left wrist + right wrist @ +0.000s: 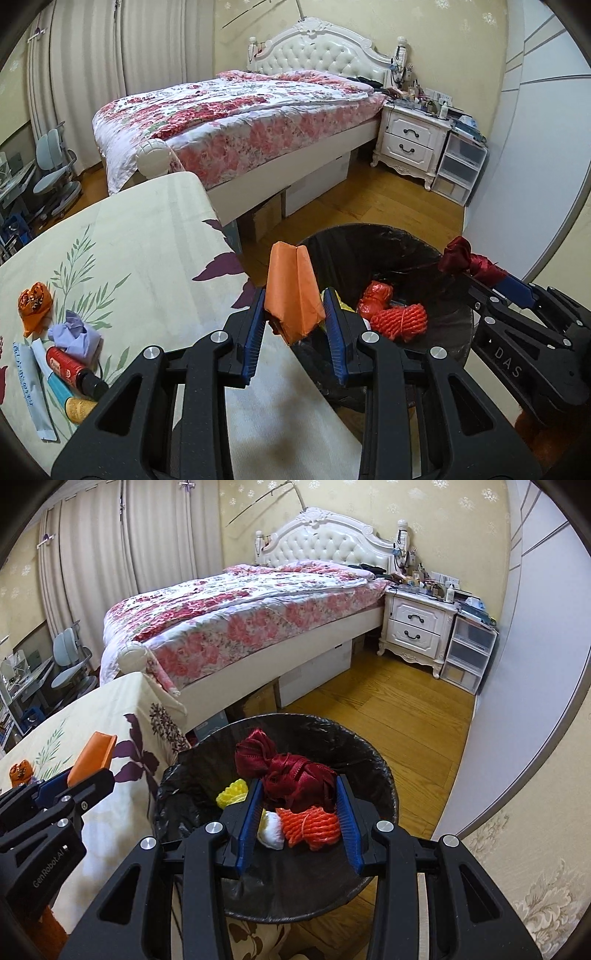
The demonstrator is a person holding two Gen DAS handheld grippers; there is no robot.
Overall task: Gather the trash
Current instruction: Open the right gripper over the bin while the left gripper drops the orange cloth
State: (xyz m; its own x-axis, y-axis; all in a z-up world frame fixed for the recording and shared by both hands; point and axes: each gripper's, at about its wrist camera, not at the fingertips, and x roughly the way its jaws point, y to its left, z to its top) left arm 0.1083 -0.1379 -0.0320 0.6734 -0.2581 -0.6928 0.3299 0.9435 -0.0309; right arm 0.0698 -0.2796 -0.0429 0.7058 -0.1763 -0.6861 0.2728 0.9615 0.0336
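Lying at the left of the worktop [147, 236] are an orange wrapper [35, 301], a lilac wad [75, 334], sachets [31, 387] and a red tube [70, 367]. Right of them, the left tool [295, 314] pinches a folded orange paper [293, 295] over the worktop's edge, beside the bin [373, 760]. The black-lined bin stands on the floor, holding an orange rope coil [312, 827], a yellow piece [231, 794] and a white ball [271, 834]. Above it, the right tool [299, 794] grips a dark red ribbon bundle [288, 771].
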